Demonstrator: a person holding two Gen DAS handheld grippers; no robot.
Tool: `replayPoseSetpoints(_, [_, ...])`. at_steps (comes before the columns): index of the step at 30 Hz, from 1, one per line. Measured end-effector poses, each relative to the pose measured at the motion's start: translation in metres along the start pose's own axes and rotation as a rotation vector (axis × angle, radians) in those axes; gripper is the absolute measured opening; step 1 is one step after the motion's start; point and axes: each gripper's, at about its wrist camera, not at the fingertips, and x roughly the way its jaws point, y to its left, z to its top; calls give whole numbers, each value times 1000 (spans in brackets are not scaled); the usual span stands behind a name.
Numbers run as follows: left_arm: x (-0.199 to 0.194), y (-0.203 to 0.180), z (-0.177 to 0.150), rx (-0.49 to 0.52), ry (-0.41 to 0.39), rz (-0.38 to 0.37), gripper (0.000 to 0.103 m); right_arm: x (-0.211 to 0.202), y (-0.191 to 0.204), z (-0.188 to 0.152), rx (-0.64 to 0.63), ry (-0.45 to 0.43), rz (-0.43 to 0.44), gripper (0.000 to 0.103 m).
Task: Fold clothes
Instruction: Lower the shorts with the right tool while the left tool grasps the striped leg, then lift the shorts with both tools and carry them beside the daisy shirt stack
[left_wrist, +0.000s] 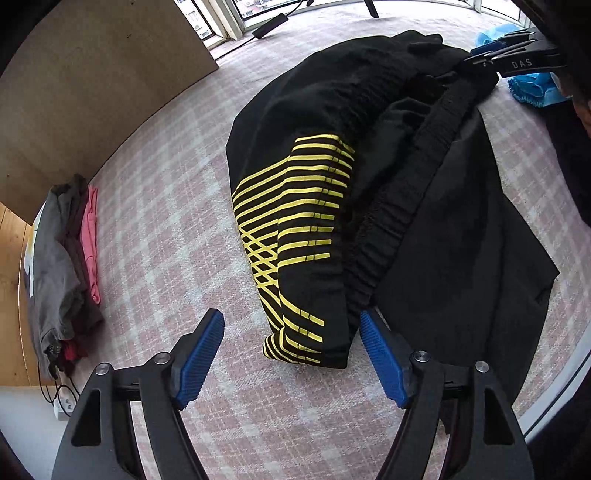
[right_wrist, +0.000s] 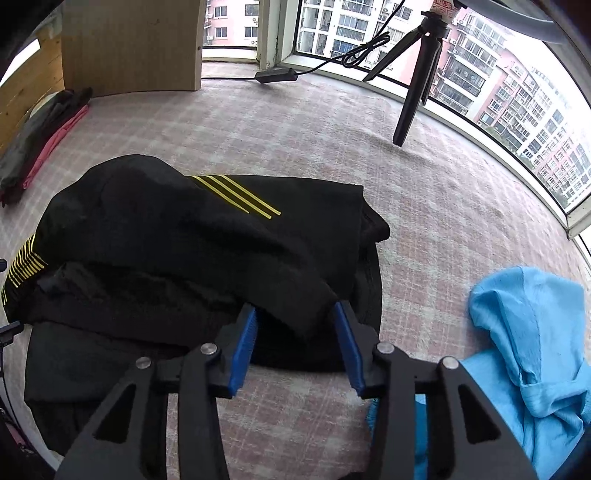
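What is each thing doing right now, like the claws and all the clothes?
Left claw: open, around the striped end of the shorts.
Right claw: open, black fabric between its fingers.
Black shorts: bunched, not folded flat yet.
Blue garment: crumpled, unfolded.
Clothes pile: folded, stacked at the edge.
Tripod: standing upright.

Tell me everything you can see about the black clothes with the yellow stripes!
The black garment looks like soft sportswear, with thin yellow stripes crossing near one end and three more on another panel. It has a ribbed, gathered band. It lies crumpled and half folded on the pink checked blanket. The left tool is open around its striped end; the right tool is open around the opposite edge.
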Motion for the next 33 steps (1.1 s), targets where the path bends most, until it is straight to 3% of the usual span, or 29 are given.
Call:
replayPoseSetpoints(1, [1,4,1,-12,-4,-8,72,3,1,-1,-7,4,-3,54])
replayPoseSetpoints(3, [-1,16,5,-53,-32,-51,60,8,2,-3,-21,12,-10,56])
replayPoseSetpoints(4, [-2,23,6,-80,-44,-79,30,8,2,-3,-20,9,-6,56])
replayPoseSetpoints(5, [-4,33,9,-121,-50,-118,22,6,1,-3,-8,-6,10,54])
replayPoseSetpoints(8, [-24,64,13,-224,-112,-215,22,-11,-6,1,69,-58,71,15])
replayPoseSetpoints(11, [-66,91,14,-272,-225,-231,21,-50,-15,5,139,-173,129,7])
replayPoseSetpoints(15, [-131,139,23,-350,-365,-281,19,-130,-18,20,192,-351,151,6])
replayPoseSetpoints(18, [-193,176,22,-393,-501,-288,11,-211,-13,28,206,-512,164,6])
replayPoseSetpoints(19, [-216,187,17,-398,-550,-276,2,-238,-11,27,204,-560,151,6])
replayPoseSetpoints(20, [-239,198,13,-402,-599,-261,0,-264,-8,26,201,-609,139,6])
replayPoseSetpoints(23, [-293,224,2,-400,-731,-201,0,-333,-1,23,198,-698,162,6])
replayPoseSetpoints(25, [-315,231,-5,-382,-785,-143,0,-357,8,23,177,-707,152,6])
replayPoseSetpoints(27, [-314,229,-6,-331,-761,-128,0,-365,26,22,133,-687,62,6])
replayPoseSetpoints(31, [-261,192,-5,-230,-640,-175,0,-322,28,11,145,-540,4,6])
replayPoseSetpoints(33, [-225,160,-8,-173,-555,-281,0,-286,16,0,174,-453,-21,6])
